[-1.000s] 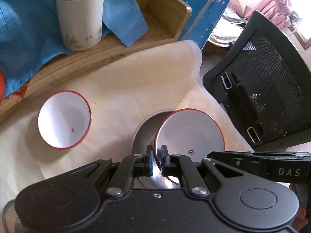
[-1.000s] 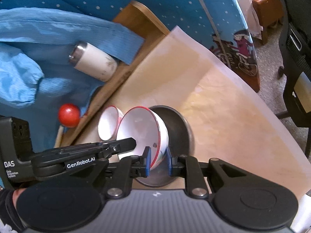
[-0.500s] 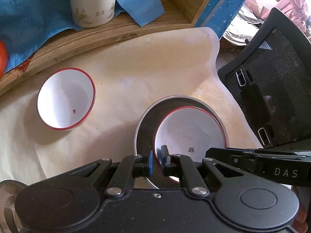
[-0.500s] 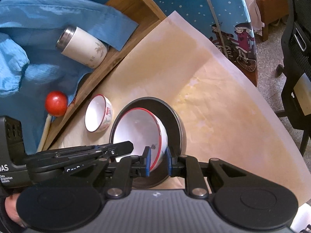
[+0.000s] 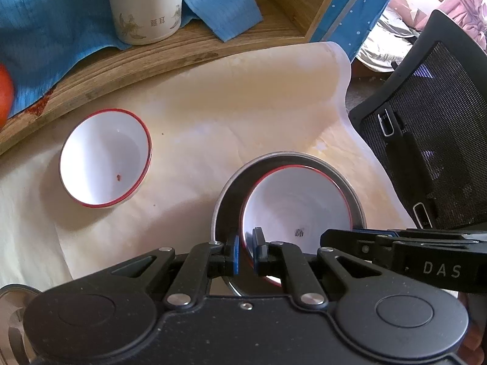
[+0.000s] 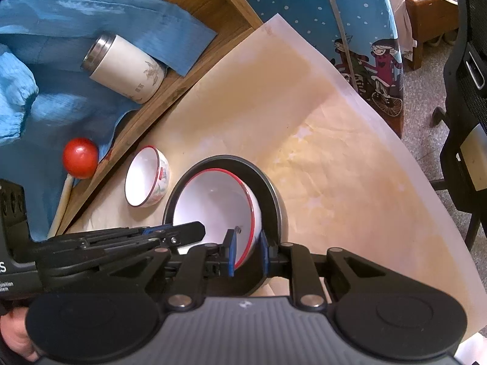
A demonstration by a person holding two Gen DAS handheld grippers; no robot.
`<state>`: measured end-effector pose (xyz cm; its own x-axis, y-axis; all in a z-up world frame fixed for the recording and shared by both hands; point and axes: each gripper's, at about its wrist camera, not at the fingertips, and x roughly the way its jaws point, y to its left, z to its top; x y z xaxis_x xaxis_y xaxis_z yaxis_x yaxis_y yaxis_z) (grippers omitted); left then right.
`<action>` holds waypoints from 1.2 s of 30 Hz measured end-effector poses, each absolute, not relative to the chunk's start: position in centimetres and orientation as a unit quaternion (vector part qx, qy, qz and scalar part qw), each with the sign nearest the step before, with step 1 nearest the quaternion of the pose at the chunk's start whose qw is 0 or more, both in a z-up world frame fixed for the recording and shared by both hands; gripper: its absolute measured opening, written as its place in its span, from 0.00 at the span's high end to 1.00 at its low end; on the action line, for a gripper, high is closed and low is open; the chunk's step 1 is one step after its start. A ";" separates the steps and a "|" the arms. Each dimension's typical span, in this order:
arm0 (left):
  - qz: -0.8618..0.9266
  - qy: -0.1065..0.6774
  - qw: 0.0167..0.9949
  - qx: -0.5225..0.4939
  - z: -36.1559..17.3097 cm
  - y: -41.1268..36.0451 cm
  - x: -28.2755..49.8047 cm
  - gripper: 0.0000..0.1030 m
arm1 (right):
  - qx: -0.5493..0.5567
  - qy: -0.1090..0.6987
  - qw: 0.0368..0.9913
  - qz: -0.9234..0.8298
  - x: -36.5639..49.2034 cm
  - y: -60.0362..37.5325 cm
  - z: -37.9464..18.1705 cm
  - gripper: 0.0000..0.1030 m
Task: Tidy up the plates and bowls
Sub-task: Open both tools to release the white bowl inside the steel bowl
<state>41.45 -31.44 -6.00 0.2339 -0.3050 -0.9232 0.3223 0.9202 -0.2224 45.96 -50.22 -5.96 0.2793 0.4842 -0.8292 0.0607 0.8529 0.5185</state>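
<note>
Over the metal plate [image 5: 226, 194], both hand-held grippers steeply down-tilted.

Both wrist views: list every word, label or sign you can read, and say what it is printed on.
"DAS": side of the right gripper, seen from the left wrist.
Two printed characters on the white flask: too blurred to read.
Small dark mark inside the large bowl: unreadable.
White lettering on the left gripper: cut off at the frame edge.

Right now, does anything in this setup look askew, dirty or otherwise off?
Two small things. The free small bowl has a tiny dark red speck on its white inside. The larger red-rimmed bowl, gripped at its rim by both grippers, sits off-centre in the metal plate, and in the right wrist view it tilts.
</note>
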 end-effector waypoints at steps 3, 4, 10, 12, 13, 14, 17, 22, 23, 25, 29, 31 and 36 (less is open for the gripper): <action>-0.199 0.586 0.785 0.004 -6.0 -31.3 41.4 0.91 | 0.234 0.583 0.766 0.139 45.9 -50.2 -6.0 0.81; -0.199 0.586 0.786 0.003 -6.0 -31.4 41.4 0.91 | 0.234 0.583 0.766 0.138 45.9 -50.3 -6.0 0.81; -0.203 0.585 0.786 0.002 -5.9 -31.1 41.4 0.89 | 0.230 0.583 0.767 0.137 46.0 -50.2 -5.9 0.81; -0.203 0.584 0.786 0.002 -5.9 -31.1 41.4 0.89 | 0.230 0.583 0.767 0.137 46.0 -50.2 -5.9 0.80; -0.203 0.585 0.786 0.002 -5.9 -31.1 41.4 0.89 | 0.230 0.583 0.767 0.137 46.0 -50.2 -5.9 0.80; -0.203 0.584 0.786 0.001 -5.9 -31.1 41.5 0.89 | 0.230 0.583 0.767 0.136 46.0 -50.2 -5.8 0.80; -0.204 0.584 0.786 0.002 -5.8 -31.1 41.4 0.88 | 0.229 0.582 0.768 0.135 45.9 -50.1 -5.8 0.80; -0.207 0.583 0.786 0.003 -5.9 -31.1 41.5 0.88 | 0.228 0.581 0.770 0.132 45.8 -50.1 -5.7 0.80; -0.207 0.583 0.786 0.003 -5.9 -31.1 41.4 0.87 | 0.227 0.580 0.771 0.131 45.8 -50.1 -5.7 0.80; -0.207 0.583 0.786 0.003 -5.8 -31.0 41.4 0.87 | 0.227 0.580 0.772 0.130 45.7 -50.1 -5.6 0.80; -0.208 0.584 0.785 -0.001 -5.8 -30.9 41.4 0.86 | 0.226 0.578 0.773 0.128 45.6 -50.1 -5.4 0.75; -0.210 0.585 0.784 -0.001 -5.8 -30.9 41.4 0.84 | 0.227 0.577 0.774 0.129 45.5 -50.1 -5.3 0.73; -0.216 0.582 0.784 -0.012 -5.3 -30.6 41.3 0.78 | 0.229 0.569 0.779 0.127 45.2 -50.2 -4.6 0.64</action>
<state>41.26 -30.56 -5.32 0.2300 -0.3533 -0.9068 0.3253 0.9061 -0.2705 45.22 -50.16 -4.56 0.3196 0.4591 -0.8289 0.0629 0.8626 0.5020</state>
